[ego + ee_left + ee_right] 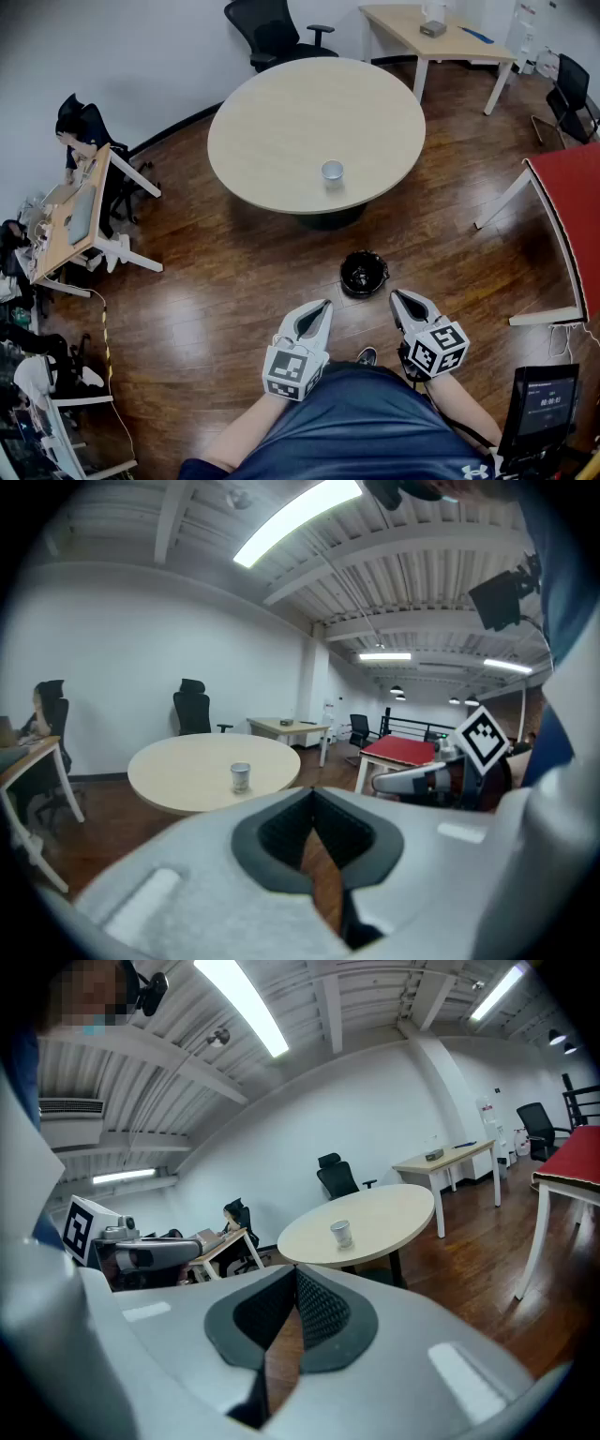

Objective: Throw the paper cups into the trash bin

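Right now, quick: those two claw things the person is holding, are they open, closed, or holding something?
Left gripper: closed, nothing between its jaws.
Right gripper: closed, nothing between its jaws.

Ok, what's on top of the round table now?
Only one paper cup, upright, near the front edge of the round table. Its inside is too small to make out.
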Demonstrator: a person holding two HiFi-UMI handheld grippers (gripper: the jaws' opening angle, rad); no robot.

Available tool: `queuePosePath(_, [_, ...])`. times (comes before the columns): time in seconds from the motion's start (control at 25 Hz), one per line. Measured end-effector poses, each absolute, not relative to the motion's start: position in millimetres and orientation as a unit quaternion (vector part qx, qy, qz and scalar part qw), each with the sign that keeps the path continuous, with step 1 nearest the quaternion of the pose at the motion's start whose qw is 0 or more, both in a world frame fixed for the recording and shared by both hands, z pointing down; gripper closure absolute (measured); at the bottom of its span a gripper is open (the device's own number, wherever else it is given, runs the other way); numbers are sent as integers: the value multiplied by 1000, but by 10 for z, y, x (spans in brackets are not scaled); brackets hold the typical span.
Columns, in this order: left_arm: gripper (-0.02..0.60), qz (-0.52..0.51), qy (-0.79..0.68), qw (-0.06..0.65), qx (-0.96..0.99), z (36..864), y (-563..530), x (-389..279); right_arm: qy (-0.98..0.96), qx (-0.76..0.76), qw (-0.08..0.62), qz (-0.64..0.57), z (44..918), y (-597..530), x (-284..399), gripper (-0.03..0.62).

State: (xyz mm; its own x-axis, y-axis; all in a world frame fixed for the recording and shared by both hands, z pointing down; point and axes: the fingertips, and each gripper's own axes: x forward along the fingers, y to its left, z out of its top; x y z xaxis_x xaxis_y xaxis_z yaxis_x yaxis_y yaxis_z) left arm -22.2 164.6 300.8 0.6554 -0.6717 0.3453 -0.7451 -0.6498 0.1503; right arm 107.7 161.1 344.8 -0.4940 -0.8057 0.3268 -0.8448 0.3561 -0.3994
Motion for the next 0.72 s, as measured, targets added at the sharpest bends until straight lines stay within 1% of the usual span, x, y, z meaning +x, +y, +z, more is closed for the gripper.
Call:
queuePosePath(0.16, [577, 134, -415, 135, 890, 3100, 1468, -313, -816, 509, 42, 270, 3539, 1404, 1223, 585])
queuePosePath(0.32, [577, 130, -422, 155, 884, 3177, 1195, -390, -819, 503, 53, 272, 3624, 1128, 1168, 585])
queuePosePath(0.48, [577, 114, -405, 159, 893, 3191, 812, -360, -815, 511, 63, 267, 3639, 809, 1090, 585])
queuePosePath(0.72, [577, 85, -375, 148, 911, 3053, 111, -325, -798, 543, 74, 249, 3508, 240, 1103, 585])
